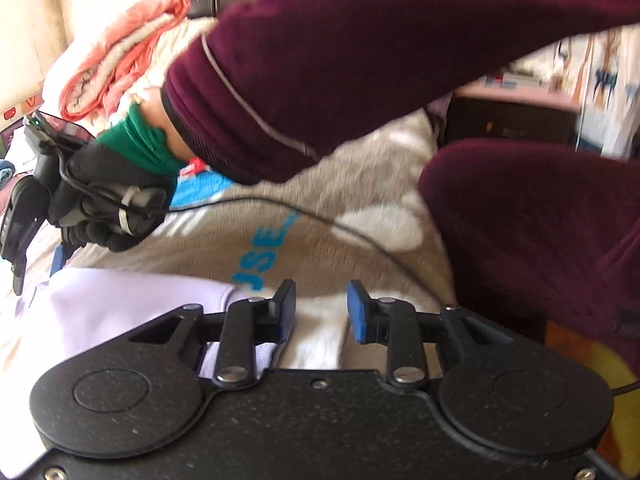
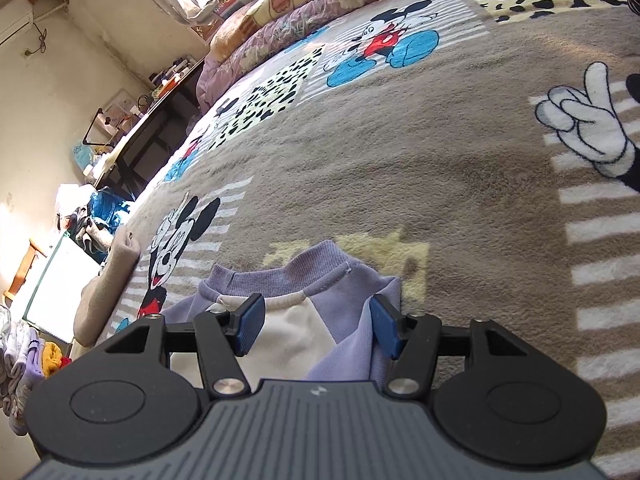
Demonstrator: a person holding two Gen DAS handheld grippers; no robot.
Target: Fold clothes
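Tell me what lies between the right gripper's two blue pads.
In the right wrist view, the lilac-and-cream sweatshirt on the blanket lies between them; the right gripper stands open.

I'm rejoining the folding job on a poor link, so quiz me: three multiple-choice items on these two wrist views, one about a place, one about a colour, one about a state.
1. Where does the lavender sweatshirt lie?
A. on the cartoon-print blanket
B. on the dark desk
C. draped over a chair

2. What colour is the sleeve of the arm that holds the right tool?
A. yellow
B. dark maroon
C. white

3. How does the left tool stand?
A. clamped on the sweatshirt's collar
B. jaws apart, nothing between the pads
C. holding a sock

Key:
1 A: the right wrist view shows the sweatshirt flat on the blanket, collar pointing away.
2 B: the left wrist view shows a maroon sleeve above a green cuff.
3 B: there the blue pads stand apart, with only cloth beneath them.
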